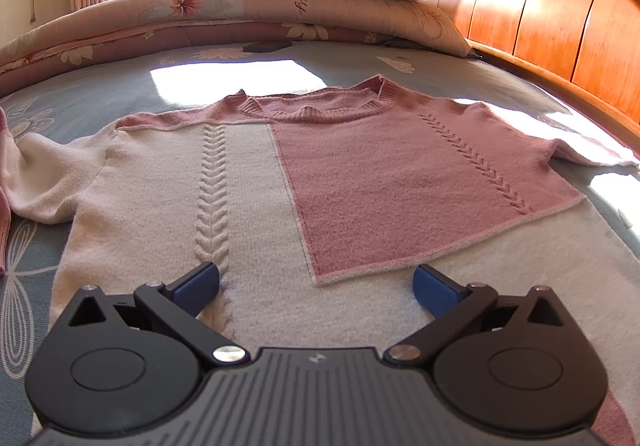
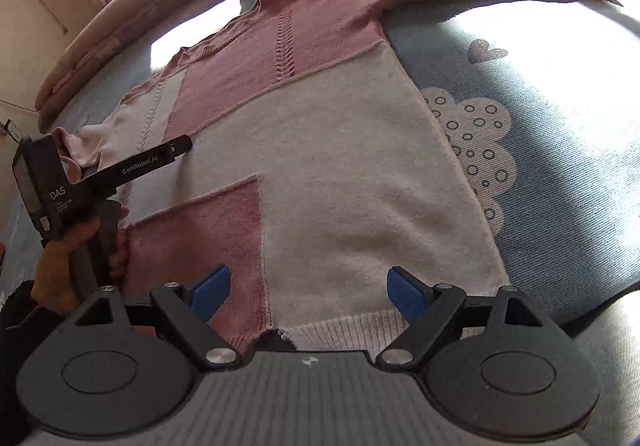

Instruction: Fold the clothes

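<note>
On the left gripper (image 2: pixel 60 182), as the right wrist view shows it, two texts are readable. Along its long black bar stands "GenRobot.AI" in pale letters. On the side of its dark body stands "DAS" in bigger letters, and under it are some very small lines which I cannot read.

On the pink pillow (image 1: pixel 360 12) under the blue one there is a dark handwritten word. Only its end is visible and it looks like "vey", but this is not sure.
</note>
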The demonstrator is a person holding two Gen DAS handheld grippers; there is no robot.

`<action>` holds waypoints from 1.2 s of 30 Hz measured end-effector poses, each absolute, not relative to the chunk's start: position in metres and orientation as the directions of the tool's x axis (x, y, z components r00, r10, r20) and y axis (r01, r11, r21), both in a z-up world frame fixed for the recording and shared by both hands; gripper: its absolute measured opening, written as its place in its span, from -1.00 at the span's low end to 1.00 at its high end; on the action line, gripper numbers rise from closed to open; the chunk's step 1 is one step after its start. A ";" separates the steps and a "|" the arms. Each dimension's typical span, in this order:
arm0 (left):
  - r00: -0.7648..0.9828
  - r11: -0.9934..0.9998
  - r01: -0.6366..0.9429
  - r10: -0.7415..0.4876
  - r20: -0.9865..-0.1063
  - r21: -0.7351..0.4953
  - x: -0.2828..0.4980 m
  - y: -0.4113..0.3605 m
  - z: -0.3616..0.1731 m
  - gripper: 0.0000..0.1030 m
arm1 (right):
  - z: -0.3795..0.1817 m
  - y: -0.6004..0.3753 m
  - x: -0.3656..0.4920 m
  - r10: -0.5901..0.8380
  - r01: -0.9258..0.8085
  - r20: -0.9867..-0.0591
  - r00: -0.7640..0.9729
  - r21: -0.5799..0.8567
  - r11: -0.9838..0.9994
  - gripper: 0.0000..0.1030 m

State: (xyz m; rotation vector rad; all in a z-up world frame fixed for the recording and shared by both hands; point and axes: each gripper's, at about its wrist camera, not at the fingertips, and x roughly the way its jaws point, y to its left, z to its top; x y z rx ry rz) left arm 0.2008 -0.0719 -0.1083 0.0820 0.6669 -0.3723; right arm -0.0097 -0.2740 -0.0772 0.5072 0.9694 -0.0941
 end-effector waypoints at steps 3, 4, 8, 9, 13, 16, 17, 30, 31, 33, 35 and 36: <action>0.722 0.930 0.365 -0.313 -0.617 -0.044 0.201 -0.071 -0.108 0.99 | -0.085 -0.278 -0.018 0.137 0.324 -0.811 0.569 0.374 0.869 0.73; 0.722 0.930 0.365 -0.312 -0.618 -0.043 0.200 -0.072 -0.109 0.99 | -0.085 -0.281 -0.021 0.146 0.329 -0.807 0.572 0.389 0.861 0.74; 0.722 0.930 0.364 -0.309 -0.619 -0.039 0.201 -0.072 -0.108 0.99 | -0.079 -0.282 -0.022 0.144 0.346 -0.808 0.572 0.396 0.850 0.74; 0.722 0.930 0.365 -0.310 -0.619 -0.040 0.201 -0.073 -0.108 0.99 | -0.077 -0.281 -0.019 0.138 0.343 -0.807 0.575 0.391 0.854 0.74; 0.721 0.930 0.366 -0.312 -0.619 -0.041 0.201 -0.072 -0.108 0.99 | -0.070 -0.269 0.012 0.081 0.277 -0.781 0.619 0.314 0.908 0.74; 0.721 0.929 0.367 -0.312 -0.619 -0.041 0.201 -0.073 -0.108 0.99 | -0.076 -0.259 0.035 0.044 0.251 -0.783 0.620 0.252 0.935 0.74; 0.721 0.929 0.367 -0.313 -0.618 -0.042 0.201 -0.073 -0.108 0.99 | -0.080 -0.254 0.037 0.033 0.243 -0.786 0.617 0.230 0.942 0.74; 0.719 0.929 0.367 -0.318 -0.618 -0.052 0.202 -0.071 -0.109 0.99 | -0.096 -0.252 -0.005 0.036 0.256 -0.745 0.667 0.274 0.927 1.00; 0.718 0.929 0.366 -0.320 -0.618 -0.056 0.202 -0.070 -0.109 0.99 | -0.096 -0.251 -0.004 0.035 0.257 -0.746 0.665 0.272 0.927 1.00; 0.717 0.929 0.365 -0.321 -0.619 -0.059 0.202 -0.070 -0.109 0.99 | -0.096 -0.248 -0.003 0.023 0.261 -0.750 0.660 0.259 0.930 1.00; 0.717 0.932 0.357 -0.321 -0.619 -0.070 0.203 -0.070 -0.109 0.99 | -0.095 -0.244 -0.002 0.007 0.260 -0.751 0.660 0.237 0.936 1.00; 0.717 0.932 0.354 -0.321 -0.619 -0.073 0.204 -0.069 -0.109 0.99 | -0.095 -0.244 -0.002 0.004 0.259 -0.749 0.662 0.234 0.937 1.00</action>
